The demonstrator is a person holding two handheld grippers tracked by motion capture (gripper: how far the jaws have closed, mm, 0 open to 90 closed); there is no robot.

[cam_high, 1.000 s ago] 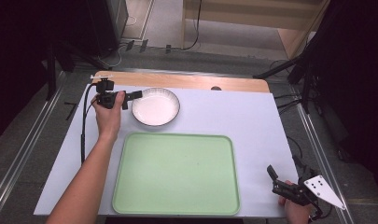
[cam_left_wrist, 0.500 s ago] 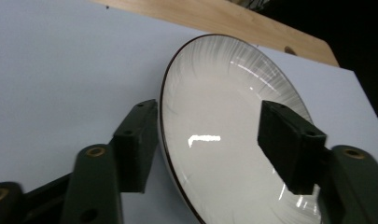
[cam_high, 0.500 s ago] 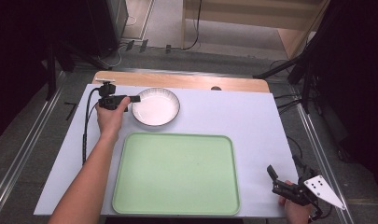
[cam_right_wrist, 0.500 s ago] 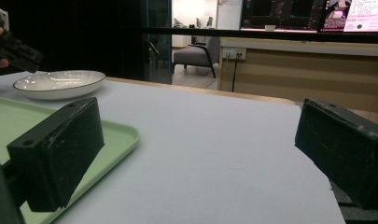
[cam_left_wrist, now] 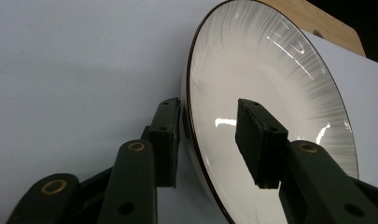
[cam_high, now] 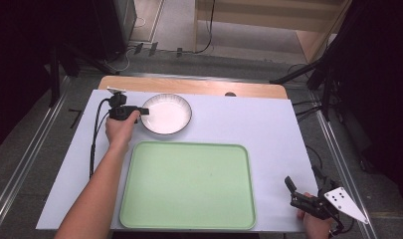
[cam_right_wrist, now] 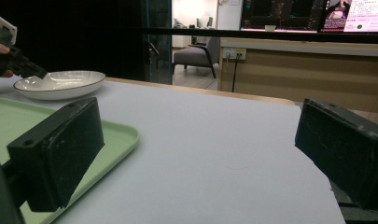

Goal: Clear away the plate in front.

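No readable brand or label anywhere; only screens far back in the right gripper view, text too small to make out. White plate point(cam_high: 166, 113) with a thin dark rim sitting at the far left of the pale tabletop point(cam_high: 268, 129), just beyond the far edge of the green tray point(cam_high: 189, 184) and apart from it. Left tool point(cam_high: 142, 111) reaching in from the plate's left side, jaws parted and straddling the rim: in the left gripper view, one jaw outside under the edge, the other over the inside face of the plate point(cam_left_wrist: 270, 88), a gap visible on the inner side, so not clamped down. Can't tell from there whether the outer jaw actually touches. Right tool point(cam_high: 296, 191) down at the near right corner of the tabletop, jaws spread wide with nothing between them, well apart from the plate. Plenty of bare tabletop to the right of plate and tray, all the way to the right edge; wooden strip point(cam_high: 199, 85) along the far edge behind the plate. Right gripper view gives the low side-on look: plate point(cam_right_wrist: 60, 83) sitting flat, shallow profile, left tool point(cam_right_wrist: 37, 73) at its rim, tray lip point(cam_right_wrist: 126, 135) raised a bit above the surface. High view gives the layout instead: tray centred near the front edge, cable trailing off the left tool down the left side.
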